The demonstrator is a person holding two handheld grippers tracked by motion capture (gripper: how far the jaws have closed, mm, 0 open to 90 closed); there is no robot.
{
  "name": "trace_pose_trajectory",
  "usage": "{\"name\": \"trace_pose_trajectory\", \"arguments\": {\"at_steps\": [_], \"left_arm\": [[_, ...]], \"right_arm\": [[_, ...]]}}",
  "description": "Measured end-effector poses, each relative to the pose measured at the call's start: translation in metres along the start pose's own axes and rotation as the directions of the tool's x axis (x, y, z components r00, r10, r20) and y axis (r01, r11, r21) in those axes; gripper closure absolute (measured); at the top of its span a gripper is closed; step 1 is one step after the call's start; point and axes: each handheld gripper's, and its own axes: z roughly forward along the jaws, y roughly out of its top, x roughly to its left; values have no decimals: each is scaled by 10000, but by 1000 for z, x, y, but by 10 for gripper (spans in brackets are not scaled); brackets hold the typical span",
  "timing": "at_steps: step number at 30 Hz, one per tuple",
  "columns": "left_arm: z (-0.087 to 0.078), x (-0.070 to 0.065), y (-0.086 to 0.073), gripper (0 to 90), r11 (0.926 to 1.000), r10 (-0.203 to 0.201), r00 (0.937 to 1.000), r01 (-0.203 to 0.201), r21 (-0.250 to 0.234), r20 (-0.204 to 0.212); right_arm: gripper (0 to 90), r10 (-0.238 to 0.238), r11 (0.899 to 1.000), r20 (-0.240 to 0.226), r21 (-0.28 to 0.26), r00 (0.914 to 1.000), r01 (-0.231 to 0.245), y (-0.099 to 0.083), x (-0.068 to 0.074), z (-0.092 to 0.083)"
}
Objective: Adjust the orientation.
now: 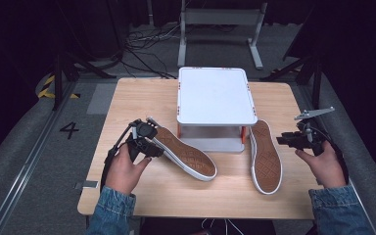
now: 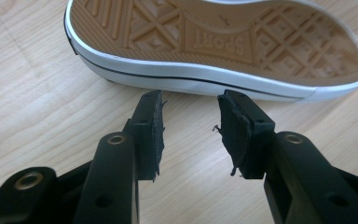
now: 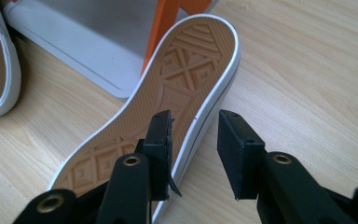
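Shoes (image 1: 185, 155) (image 1: 265, 155) sole-up beside white stand (image 1: 215, 95) | left gripper (image 1: 149, 141) fingers apart | right gripper (image 1: 286, 139) fingers apart

Both shoes (image 1: 186, 156) (image 1: 265, 156) show tan, grippy-patterned rubber soles with smooth white edging; the surface (image 1: 142, 98) looks like pale matt wood, and the stand (image 1: 215, 95) smooth white plastic.

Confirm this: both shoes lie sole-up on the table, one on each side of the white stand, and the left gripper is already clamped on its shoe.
Not clamped. In the left gripper view the left gripper stands open just short of the left shoe, with bare table between its jaws. The rest holds: in the high view both shoes lie sole-up, the right shoe across the white stand from the left one.
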Motion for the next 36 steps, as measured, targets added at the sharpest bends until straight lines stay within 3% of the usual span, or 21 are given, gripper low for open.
{"name": "trace_pose_trajectory", "arguments": {"at_steps": [3,7,10,13,15,19,23,29,34,36], "left_arm": [[-1,-7,4,572,9988,496,9987,-497,-30,-70],[5,-9,9,571,9981,584,9980,-588,173,246],[12,-11,14,574,9983,574,9960,-579,55,684],[17,-13,19,574,9994,219,9951,-193,-276,962],[22,-15,23,581,9993,184,9914,-138,-359,1299],[33,-23,30,637,9986,521,9950,-520,-28,846],[33,-26,30,659,9980,626,9964,-627,-4,571],[34,-25,23,685,9959,348,9965,-409,801,760],[43,-24,12,680,9775,218,9958,-400,2071,893],[44,-22,8,680,9711,220,9957,-427,2347,899]], "right_arm": [[629,253,9997,-32,-30,9997,-254,-4,-5,-1],[632,428,9990,25,-121,9991,-427,-8,-7,-4],[611,420,9990,18,-164,9991,-420,-10,-4,-4],[605,351,9993,15,-97,9994,-351,-12,1,-3],[600,254,9997,-1,-37,9997,-254,-13,3,-2],[604,389,9992,-16,-127,9992,-389,-17,2,-5],[603,427,9990,18,-134,9991,-427,-19,1,-6],[592,356,9992,5,-201,9994,-355,-16,1,-7],[576,349,9992,-117,-195,9993,-351,-11,1,-2],[574,295,9993,-149,-203,9995,-298,-9,2,0]]}}
